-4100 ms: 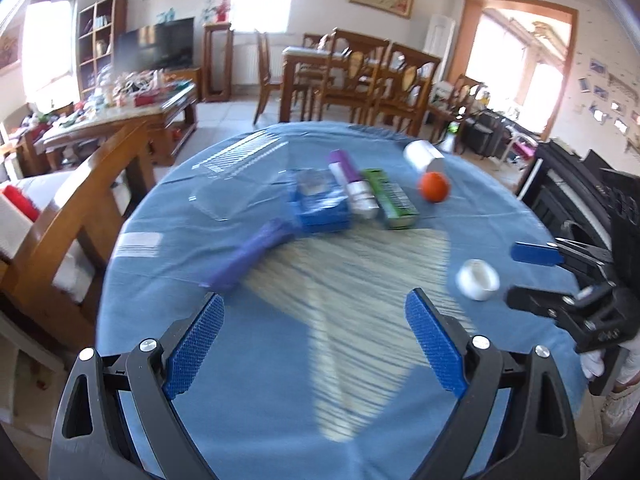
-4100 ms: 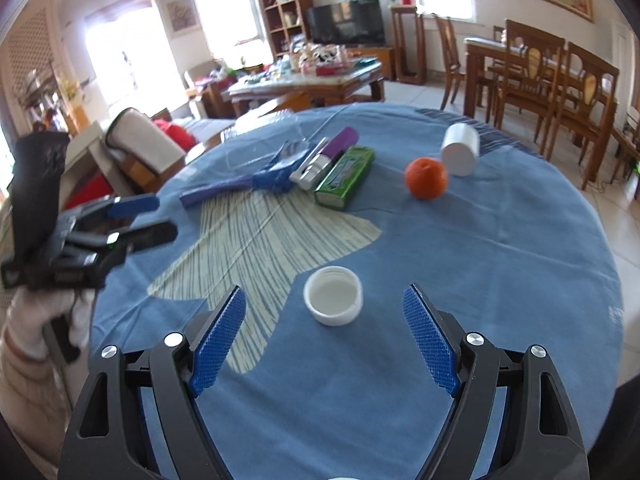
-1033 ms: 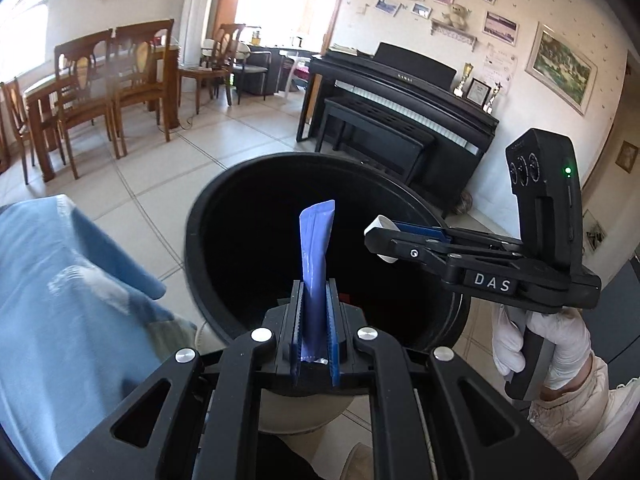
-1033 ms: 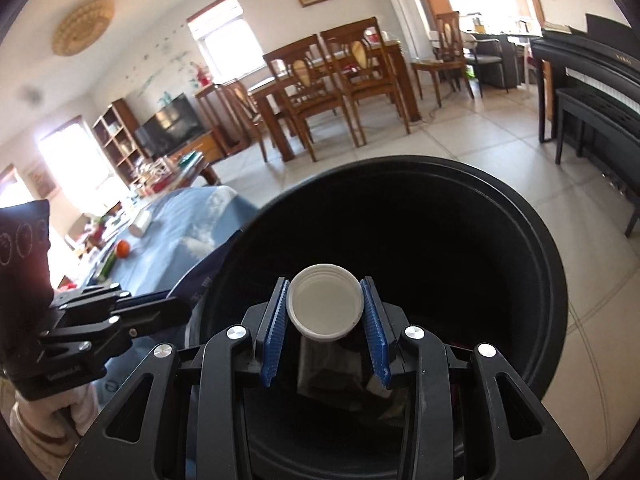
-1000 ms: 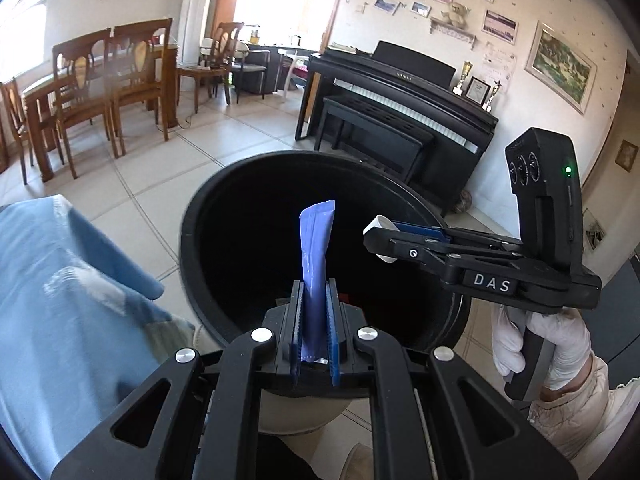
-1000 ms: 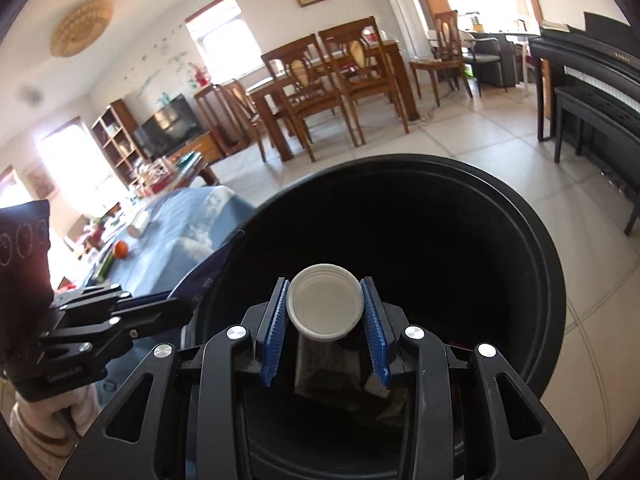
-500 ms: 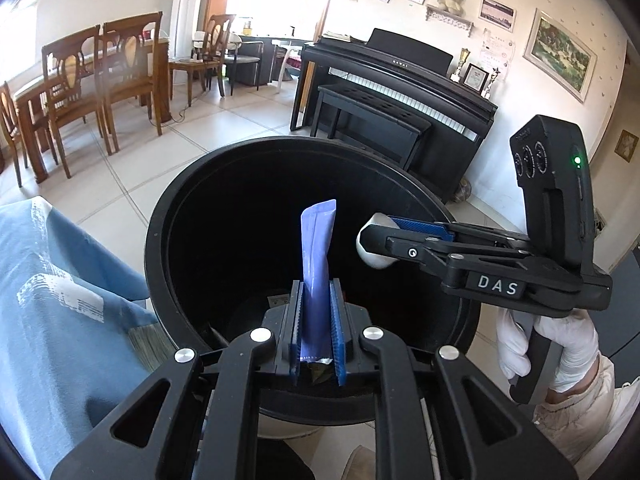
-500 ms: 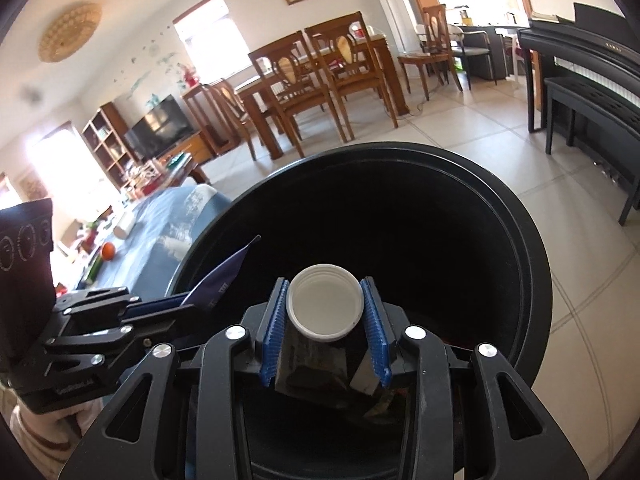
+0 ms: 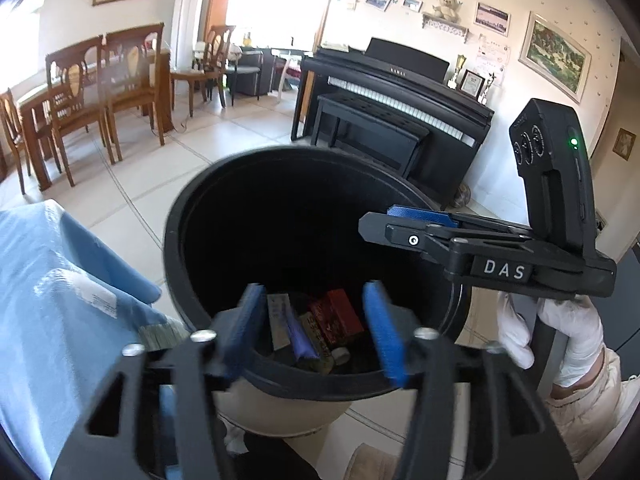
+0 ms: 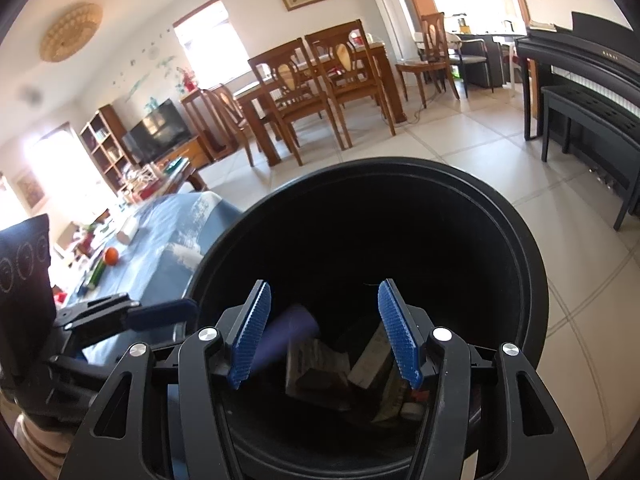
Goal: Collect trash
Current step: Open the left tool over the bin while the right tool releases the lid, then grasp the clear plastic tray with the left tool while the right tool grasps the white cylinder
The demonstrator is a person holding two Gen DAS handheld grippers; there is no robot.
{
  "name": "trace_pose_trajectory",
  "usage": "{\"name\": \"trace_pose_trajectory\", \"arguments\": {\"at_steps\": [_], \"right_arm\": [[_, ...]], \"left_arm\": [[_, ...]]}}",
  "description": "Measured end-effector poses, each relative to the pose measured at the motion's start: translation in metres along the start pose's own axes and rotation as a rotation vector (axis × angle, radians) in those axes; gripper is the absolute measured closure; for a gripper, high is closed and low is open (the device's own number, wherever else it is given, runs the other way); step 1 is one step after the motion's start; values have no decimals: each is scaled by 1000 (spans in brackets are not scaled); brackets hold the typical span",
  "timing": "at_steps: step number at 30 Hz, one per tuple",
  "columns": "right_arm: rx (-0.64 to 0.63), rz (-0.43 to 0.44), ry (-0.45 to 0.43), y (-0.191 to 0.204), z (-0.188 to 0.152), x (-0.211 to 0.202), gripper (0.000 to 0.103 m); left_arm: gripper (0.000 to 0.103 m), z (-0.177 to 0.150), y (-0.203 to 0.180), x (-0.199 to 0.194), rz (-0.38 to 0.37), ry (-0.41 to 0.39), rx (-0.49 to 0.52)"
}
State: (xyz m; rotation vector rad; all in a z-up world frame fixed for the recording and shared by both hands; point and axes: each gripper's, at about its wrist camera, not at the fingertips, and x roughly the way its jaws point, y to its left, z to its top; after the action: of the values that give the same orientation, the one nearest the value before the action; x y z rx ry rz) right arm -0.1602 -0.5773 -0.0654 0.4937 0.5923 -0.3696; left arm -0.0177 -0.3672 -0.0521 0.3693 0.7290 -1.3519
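Note:
A black trash bin [image 9: 176, 216] stands open below both grippers. My left gripper [image 9: 316, 332] hangs over its near rim, jaws opening, with nothing between the blue pads. A purple wrapper [image 9: 300, 340] lies in the bin among a red box [image 9: 336, 316] and a small white cap [image 9: 342, 354]. My right gripper [image 10: 325, 336] is over the bin [image 10: 532, 264] too, jaws opening and empty. Below it the purple wrapper [image 10: 288, 332] shows as a blur. Each gripper appears in the other's view: the right gripper [image 9: 376, 218] and the left gripper [image 10: 168, 308].
The blue-clothed table [image 9: 60, 280] borders the bin on the left, with an orange [image 10: 111, 255] and other items on it. A black piano [image 9: 400, 92] stands behind the bin, with dining chairs [image 10: 312, 92] farther off. A white-gloved hand [image 9: 568, 332] holds the right gripper.
Both grippers have opened. The purple wrapper has left the left gripper and the white cap has left the right gripper, and both have dropped into the bin.

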Motion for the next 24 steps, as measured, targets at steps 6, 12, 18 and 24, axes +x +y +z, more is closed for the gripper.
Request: {"name": "trace_pose_trajectory", "arguments": {"at_steps": [6,12,18,24], "right_arm": [[-26,1,-8,15,4,-8,46],[-68,22,-13,45,9,-8,39],[-146,75,6,98,13,5,35],[-232,150,37,165,11,27,33]], "left_arm": [[31,-8,13,-19,14,-19,-36],[18,-25,30,-52,81,-57,-60],[15,-49,62,-94,172,-92,-128],[14,-75,99,-138,268,-133,-216]]}}
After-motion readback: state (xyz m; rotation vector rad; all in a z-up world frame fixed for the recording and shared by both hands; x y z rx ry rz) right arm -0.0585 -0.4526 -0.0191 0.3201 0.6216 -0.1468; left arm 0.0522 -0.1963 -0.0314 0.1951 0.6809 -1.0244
